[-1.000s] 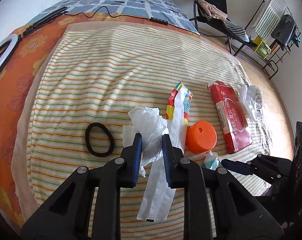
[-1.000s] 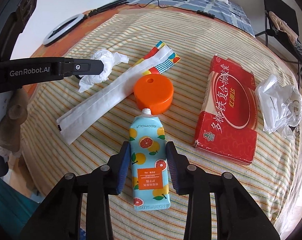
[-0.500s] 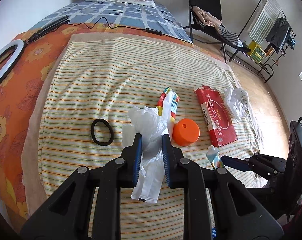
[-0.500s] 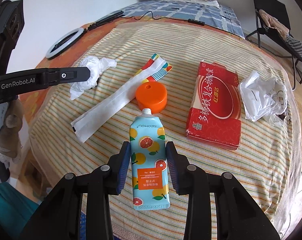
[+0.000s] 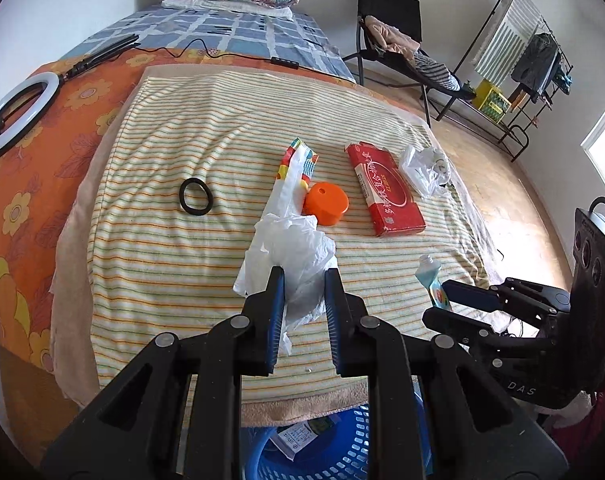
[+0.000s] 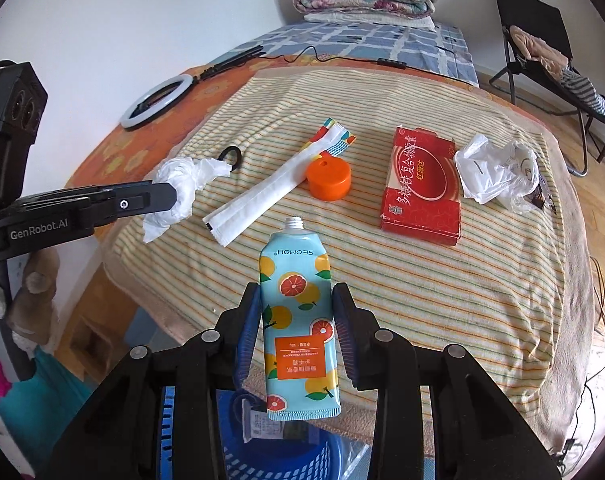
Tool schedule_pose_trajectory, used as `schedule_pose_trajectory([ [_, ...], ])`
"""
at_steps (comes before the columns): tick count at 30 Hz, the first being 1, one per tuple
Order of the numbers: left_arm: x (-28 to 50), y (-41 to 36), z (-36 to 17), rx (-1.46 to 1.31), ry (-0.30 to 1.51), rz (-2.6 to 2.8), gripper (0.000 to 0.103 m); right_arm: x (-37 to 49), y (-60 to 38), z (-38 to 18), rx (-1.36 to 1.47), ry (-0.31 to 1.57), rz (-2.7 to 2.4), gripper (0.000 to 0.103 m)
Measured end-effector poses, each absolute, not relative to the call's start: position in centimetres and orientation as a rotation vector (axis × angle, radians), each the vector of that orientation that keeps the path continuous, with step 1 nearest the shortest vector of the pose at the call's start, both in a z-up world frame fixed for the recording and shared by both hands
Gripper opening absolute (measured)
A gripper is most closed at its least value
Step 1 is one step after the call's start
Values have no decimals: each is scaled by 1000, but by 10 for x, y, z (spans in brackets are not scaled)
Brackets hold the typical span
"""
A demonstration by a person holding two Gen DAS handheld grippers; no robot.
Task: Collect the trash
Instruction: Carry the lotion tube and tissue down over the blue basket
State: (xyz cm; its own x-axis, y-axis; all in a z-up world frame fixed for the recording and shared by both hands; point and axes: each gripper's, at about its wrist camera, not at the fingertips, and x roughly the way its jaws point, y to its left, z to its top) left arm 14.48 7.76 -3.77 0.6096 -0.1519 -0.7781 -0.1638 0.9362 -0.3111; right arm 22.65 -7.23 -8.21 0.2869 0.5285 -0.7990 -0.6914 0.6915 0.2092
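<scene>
Trash is the business here: at the left, the left gripper (image 5: 301,292) is closed on a crumpled white tissue (image 5: 298,248), lifted clear of the striped towel (image 5: 174,248). The white sleeve (image 6: 262,196), orange cap (image 6: 328,179), red box (image 6: 422,184) and crumpled plastic (image 6: 498,172) lie on the towel, not yet gathered. At the right, the right gripper (image 6: 298,320) is clamped on the capless fruit-print tube (image 6: 298,312); both loads hang near the bed's edge above the blue basket (image 6: 286,456), presumably so each can drop straight in.
</scene>
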Motion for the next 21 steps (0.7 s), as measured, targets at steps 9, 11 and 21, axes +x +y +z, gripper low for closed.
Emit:
schedule_pose_trajectory([
  [9, 90, 46, -39, -395, 935, -58, 19, 185, -94, -81, -176, 990, 829, 34],
  [11, 80, 37, -41, -389, 940, -68, 19, 177, -99, -83, -171, 992, 830, 34],
  [21, 41, 7, -64, -399, 991, -103, 19, 142, -118, -102, -132, 1037, 826, 34],
])
